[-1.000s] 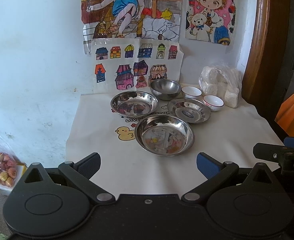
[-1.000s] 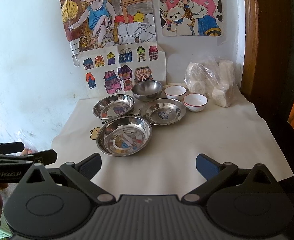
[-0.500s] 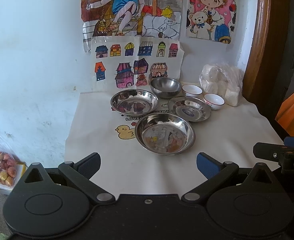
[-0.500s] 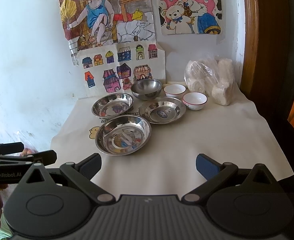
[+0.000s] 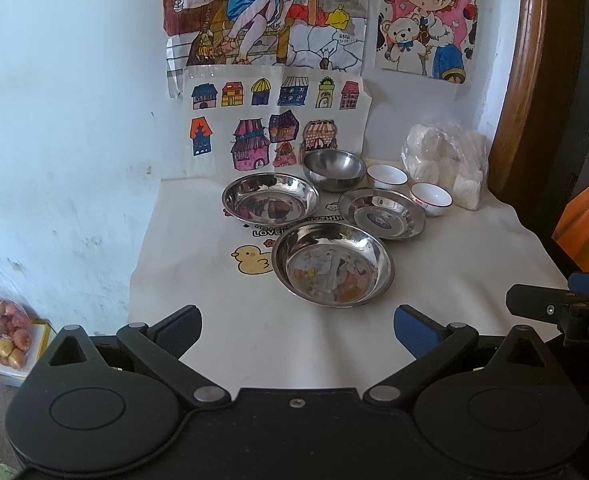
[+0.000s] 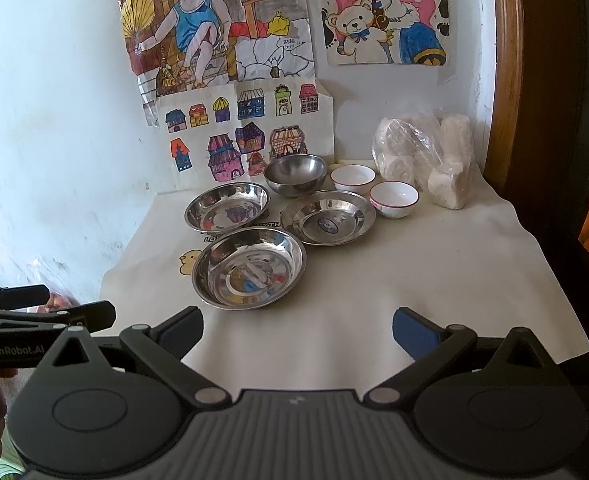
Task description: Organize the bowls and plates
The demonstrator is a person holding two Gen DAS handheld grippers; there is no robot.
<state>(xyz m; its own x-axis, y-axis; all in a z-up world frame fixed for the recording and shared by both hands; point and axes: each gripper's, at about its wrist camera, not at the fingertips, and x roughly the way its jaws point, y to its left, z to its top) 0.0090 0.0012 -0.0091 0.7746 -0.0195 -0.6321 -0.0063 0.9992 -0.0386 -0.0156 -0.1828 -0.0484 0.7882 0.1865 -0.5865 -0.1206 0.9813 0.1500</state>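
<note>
A: What is laid out on the table (image 5: 474, 264), taken from left to right?

B: A steel plate (image 5: 270, 201) is seen at the far left, with a larger steel plate (image 5: 333, 269) nearer in front of it. Behind stands a deep steel bowl (image 5: 334, 169); a flatter steel plate (image 5: 382, 213) with a sticker lies to its right. Two white bowls with red rims (image 5: 431, 199) follow, one behind the other, and a plastic bag (image 5: 446, 162) of white things closes the row by the wall.

A: How are the jaws held?

B: The left gripper (image 5: 296, 330) is spread wide and nothing is held in it. The right gripper (image 6: 296, 330) is likewise spread and empty. Both are kept short of the table's near edge, apart from all the dishes.

A: Which dish lies closest?

B: The larger steel plate, just ahead of both grippers: slightly right of centre for the left one, slightly left for the right one.

A: How should the step be done well?

B: Probably the near rim should be approached low, one finger slid under the lip and one above, so the shiny plate is pinched firmly. It could then be nested onto a like plate, the neighbours being left undisturbed.
</note>
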